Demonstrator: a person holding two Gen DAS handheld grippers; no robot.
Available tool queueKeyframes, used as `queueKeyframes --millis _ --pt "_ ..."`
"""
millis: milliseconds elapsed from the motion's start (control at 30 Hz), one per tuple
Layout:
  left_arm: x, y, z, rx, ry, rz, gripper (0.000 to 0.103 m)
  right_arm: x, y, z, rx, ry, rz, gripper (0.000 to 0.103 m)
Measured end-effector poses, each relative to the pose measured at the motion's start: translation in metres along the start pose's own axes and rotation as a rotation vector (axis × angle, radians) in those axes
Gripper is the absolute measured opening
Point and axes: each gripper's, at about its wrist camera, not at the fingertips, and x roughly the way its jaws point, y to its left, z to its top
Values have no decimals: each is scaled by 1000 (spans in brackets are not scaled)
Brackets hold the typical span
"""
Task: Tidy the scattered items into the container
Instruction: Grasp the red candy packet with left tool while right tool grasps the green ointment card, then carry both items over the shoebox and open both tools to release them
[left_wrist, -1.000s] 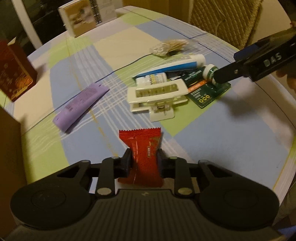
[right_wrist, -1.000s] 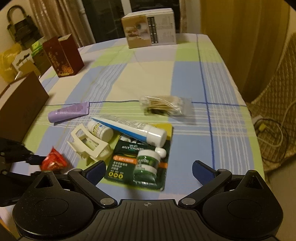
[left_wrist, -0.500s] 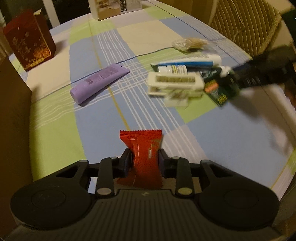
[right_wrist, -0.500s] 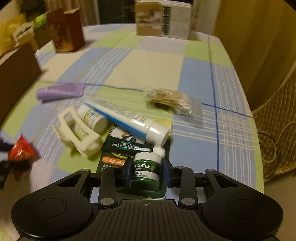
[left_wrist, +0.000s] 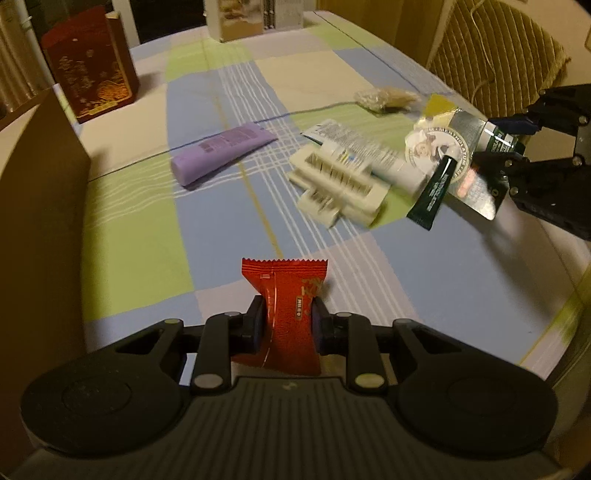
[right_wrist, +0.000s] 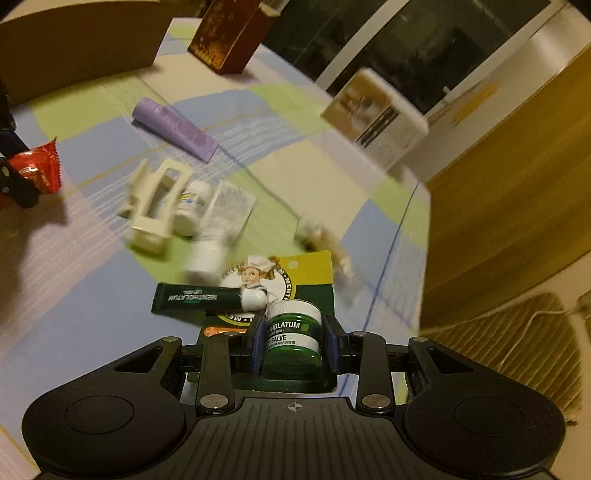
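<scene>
Left wrist tool (left_wrist: 287, 325): clenched on a red sachet (left_wrist: 286, 314), held above the bench (left_wrist: 221, 229)
Bench ahead: purple tube (left_wrist: 221, 151), cream clip (left_wrist: 338, 184), white tube (left_wrist: 369, 158) lie loose
Box (left_wrist: 40, 229): brown wall at left edge
Right wrist tool (right_wrist: 293, 343): grasping the salve card (right_wrist: 295, 295) by its green jar, raised off the bench
Beyond it: clip (right_wrist: 155, 206) and purple tube (right_wrist: 173, 129), blurred
Far left: sachet (right_wrist: 37, 170) in the other tool

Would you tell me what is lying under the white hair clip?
Under the white hair clip lies a small white bottle, showing through its frame; beneath both is the checked tablecloth. The bottle's lower side is hidden.
</scene>
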Motion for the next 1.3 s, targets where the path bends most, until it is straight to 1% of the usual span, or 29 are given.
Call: queueKeyframes --millis 100,200,267,367,500,633,733,867,967,1067,1167,1300 --pt "-14 4 1 -18 -30 0 21 -12 0 8 -15 -53 -69 36" --pt "-31 8 3 -31 -74 -3 21 -27 -4 19 15 -96 -85 35" --pt "-42 11 5 -40 -101 -8 21 -35 -6 27 41 -115 -65 35" --pt "-58 18 6 -57 -129 -12 21 -44 -10 39 98 -135 -15 36" --pt "-77 30 5 -75 -151 -5 21 -53 -10 55 200 -146 103 36" --pt "-90 46 4 -105 -121 30 21 -60 -5 72 261 -147 211 36" --pt "-101 59 2 -126 -112 57 21 -62 -2 83 307 -135 287 36" --pt "-113 74 -3 -161 -104 84 21 -61 3 96 366 -95 377 36" --pt "-123 83 -7 -180 -112 92 21 -58 5 101 421 -62 450 36" --pt "-135 94 -9 -202 -129 102 21 -59 5 110 473 -52 529 36" --pt "-153 110 -9 -230 -157 110 21 -64 7 127 496 -63 591 36" --pt "-176 137 -8 -246 -183 157 21 -70 14 159 482 -102 653 36"
